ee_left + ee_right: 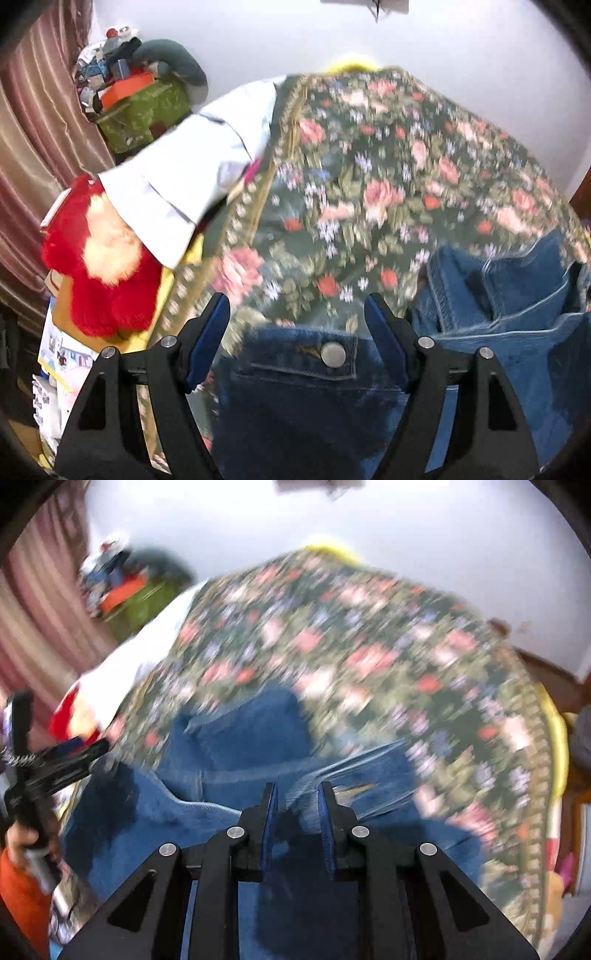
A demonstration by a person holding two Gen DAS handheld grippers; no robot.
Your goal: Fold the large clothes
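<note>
Bunching is the risk: the jeans point(295, 387) are heaped at the near edge of the floral bedspread point(388, 177), left gripper point(297, 314) spread wide over the waistband, right gripper point(297, 797) narrowed with denim between its fingers, grip unconfirmed; a skewed fold is likely.

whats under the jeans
The jeans lie on a floral cloth covering the surface. A yellow edge peeks out at its far side; what lies beneath the cloth is hidden.
</note>
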